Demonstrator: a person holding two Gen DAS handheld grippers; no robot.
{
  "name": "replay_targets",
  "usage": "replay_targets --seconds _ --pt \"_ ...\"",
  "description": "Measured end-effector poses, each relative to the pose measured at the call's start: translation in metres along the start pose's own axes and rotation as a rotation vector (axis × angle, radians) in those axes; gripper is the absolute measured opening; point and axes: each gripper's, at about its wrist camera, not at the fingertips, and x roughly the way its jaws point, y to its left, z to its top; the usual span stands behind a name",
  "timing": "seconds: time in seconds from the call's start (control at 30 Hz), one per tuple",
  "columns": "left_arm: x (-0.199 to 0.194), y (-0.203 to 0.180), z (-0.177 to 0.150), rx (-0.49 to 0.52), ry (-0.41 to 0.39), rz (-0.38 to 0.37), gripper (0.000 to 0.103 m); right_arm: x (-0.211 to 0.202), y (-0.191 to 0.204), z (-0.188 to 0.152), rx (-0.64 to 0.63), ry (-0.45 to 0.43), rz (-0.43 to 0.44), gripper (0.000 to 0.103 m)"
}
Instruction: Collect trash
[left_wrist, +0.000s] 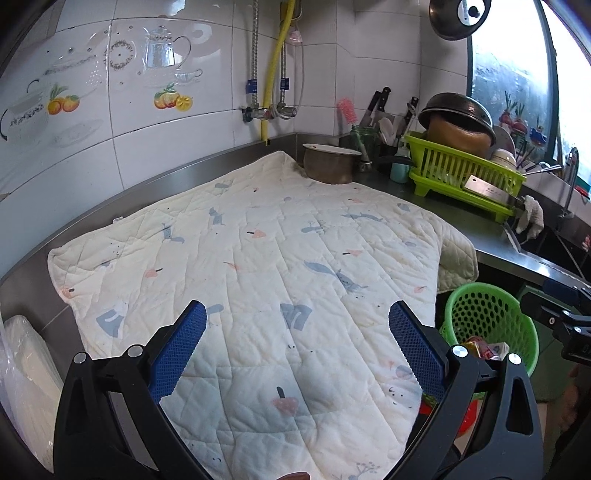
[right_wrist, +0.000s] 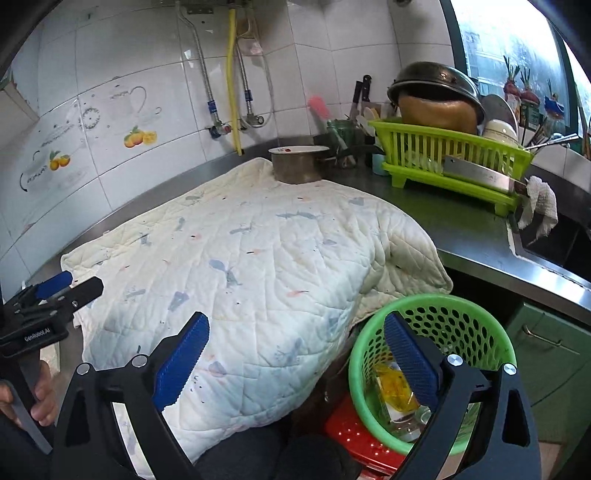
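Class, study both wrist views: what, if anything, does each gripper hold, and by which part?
Nothing is held. The left gripper and the right gripper both stand open, with only the quilted cloth and the green basket beyond them.

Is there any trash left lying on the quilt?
No: the quilt shows only its printed pattern, and the wrappers sit in the green basket beside it.

Black plastic gripper (left_wrist: 295, 328) frames, blue ridged finger pads (right_wrist: 183, 363), silver round screws (right_wrist: 454, 359); white "GenRobot.AI" lettering (right_wrist: 37, 331) on left gripper (right_wrist: 68, 282).
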Motion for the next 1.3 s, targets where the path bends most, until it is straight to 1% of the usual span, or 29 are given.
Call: replay_targets --seconds 0.37,1.3 --pt "-0.016 0.006 -0.002 0.005 -0.031 -0.002 0.098 -0.003 0.012 0.001 -0.026 -0.008 0.015 0.093" --pt "-0.013 0.006 -0.005 0.011 -0.015 -0.004 0.098 -0.003 0.018 0.002 -0.031 -0.003 0.014 0.093"
